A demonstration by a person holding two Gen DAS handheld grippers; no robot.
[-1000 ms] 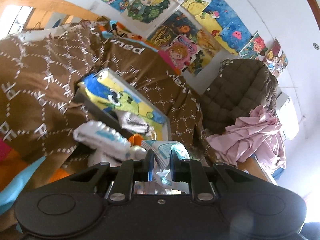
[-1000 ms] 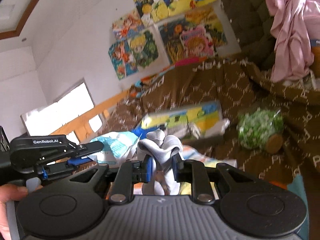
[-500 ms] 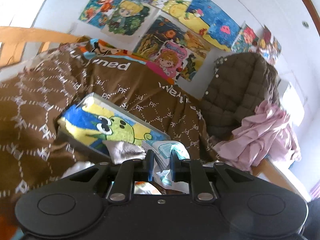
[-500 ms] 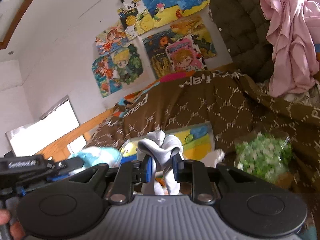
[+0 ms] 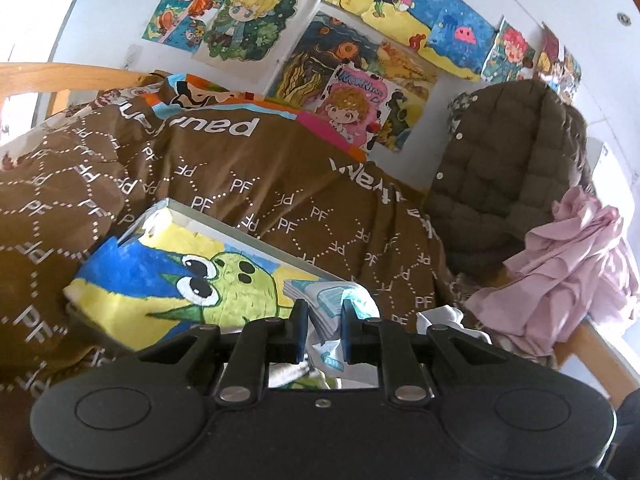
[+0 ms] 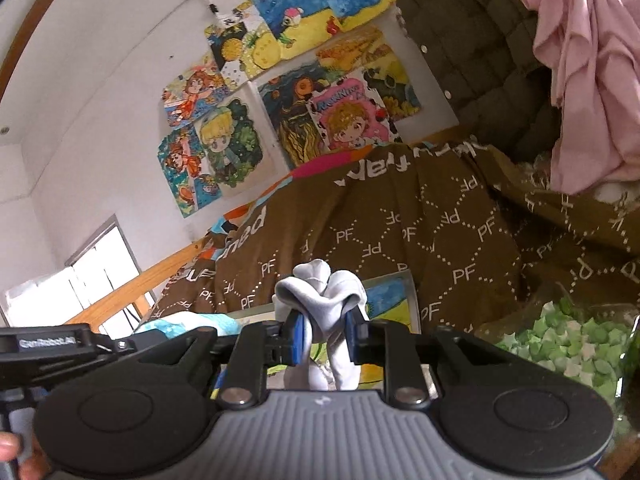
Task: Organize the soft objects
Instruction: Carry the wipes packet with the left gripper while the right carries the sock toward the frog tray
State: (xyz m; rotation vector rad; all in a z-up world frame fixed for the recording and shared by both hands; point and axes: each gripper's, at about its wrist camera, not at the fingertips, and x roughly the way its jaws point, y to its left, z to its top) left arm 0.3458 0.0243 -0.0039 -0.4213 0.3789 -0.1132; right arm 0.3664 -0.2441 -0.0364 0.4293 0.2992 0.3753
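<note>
My left gripper (image 5: pixel 323 330) is shut on a white and light-blue patterned sock (image 5: pixel 336 300), held above the bed. My right gripper (image 6: pixel 323 330) is shut on a bunched grey-white sock (image 6: pixel 320 292), held up in the air over the bed. A box with a painted green cartoon face (image 5: pixel 180 276) lies on the brown PF-patterned duvet (image 5: pixel 240 184), just beyond the left gripper; its edge shows behind the right gripper (image 6: pixel 396 300). The left gripper's body (image 6: pixel 60 346) shows at the left of the right wrist view.
A brown quilted jacket (image 5: pixel 500 184) and a pink cloth (image 5: pixel 568 272) hang at the right. A clear bag of green paper stars (image 6: pixel 568 344) lies on the duvet. Posters (image 5: pixel 320 48) cover the wall. A wooden bed rail (image 5: pixel 48 76) runs at the left.
Both grippers have risen and tilted up with their socks still held. The loose socks and orange item below the left gripper have dropped out of view.
</note>
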